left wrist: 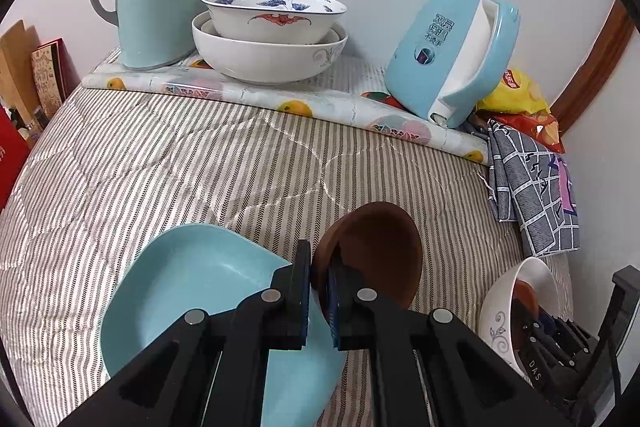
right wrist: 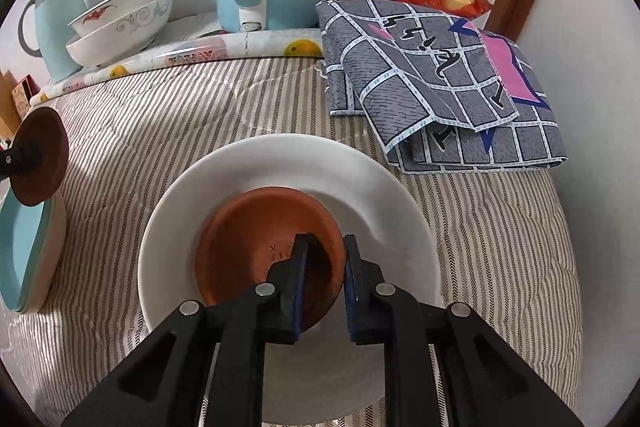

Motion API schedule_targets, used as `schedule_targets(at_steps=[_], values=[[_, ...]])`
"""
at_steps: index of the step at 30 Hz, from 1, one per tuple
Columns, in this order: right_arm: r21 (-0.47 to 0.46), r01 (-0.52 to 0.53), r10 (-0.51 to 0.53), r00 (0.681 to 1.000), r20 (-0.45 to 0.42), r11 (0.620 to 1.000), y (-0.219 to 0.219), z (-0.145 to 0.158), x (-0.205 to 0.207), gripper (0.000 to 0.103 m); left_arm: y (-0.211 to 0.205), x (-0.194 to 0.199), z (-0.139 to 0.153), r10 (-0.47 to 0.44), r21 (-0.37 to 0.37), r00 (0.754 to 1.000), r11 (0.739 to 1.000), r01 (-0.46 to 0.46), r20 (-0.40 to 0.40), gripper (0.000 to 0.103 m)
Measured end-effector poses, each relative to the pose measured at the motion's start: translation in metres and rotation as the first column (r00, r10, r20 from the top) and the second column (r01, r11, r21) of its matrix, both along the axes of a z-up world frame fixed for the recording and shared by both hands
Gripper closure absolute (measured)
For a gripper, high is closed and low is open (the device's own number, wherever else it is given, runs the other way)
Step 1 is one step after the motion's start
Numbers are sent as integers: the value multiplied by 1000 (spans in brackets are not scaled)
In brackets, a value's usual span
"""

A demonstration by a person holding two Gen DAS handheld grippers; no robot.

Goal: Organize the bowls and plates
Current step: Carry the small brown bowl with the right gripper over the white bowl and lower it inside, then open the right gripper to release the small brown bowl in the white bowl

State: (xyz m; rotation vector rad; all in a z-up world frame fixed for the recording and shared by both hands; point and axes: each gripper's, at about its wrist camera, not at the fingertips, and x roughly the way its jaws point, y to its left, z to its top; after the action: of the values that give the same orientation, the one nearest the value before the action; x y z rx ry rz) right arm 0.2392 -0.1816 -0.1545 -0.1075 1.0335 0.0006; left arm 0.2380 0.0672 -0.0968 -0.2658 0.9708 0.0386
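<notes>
While the left claw (left wrist: 320,291) pinches a brown saucer (left wrist: 376,247) aloft above the blue plate (left wrist: 192,283), the right claw (right wrist: 324,291) straddles a second saucer's (right wrist: 256,239) rim, jaws slightly spread, inside the white bowl (right wrist: 360,179), lying at three o'clock from the left claw.
</notes>
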Motion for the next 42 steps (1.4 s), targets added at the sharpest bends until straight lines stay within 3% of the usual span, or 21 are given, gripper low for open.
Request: schedule_targets(at_steps=[4, 19, 29, 42], values=[[0, -6, 6, 1000, 14, 1000, 1, 2, -1, 68, 1, -3, 2, 0, 0, 1000, 1000, 0, 3, 95], [69, 26, -31, 996, 87, 997, -12, 28, -19, 64, -15, -13, 15, -47, 7, 999, 999, 46, 24, 95], [101, 108, -122, 982, 142, 989, -54, 49, -52, 62, -62, -26, 25, -133, 22, 990, 991, 133, 43, 95], [118, 180, -197, 969, 148, 976, -105, 50, -83, 62, -133, -30, 29, -243, 40, 969, 970, 241, 36, 95]])
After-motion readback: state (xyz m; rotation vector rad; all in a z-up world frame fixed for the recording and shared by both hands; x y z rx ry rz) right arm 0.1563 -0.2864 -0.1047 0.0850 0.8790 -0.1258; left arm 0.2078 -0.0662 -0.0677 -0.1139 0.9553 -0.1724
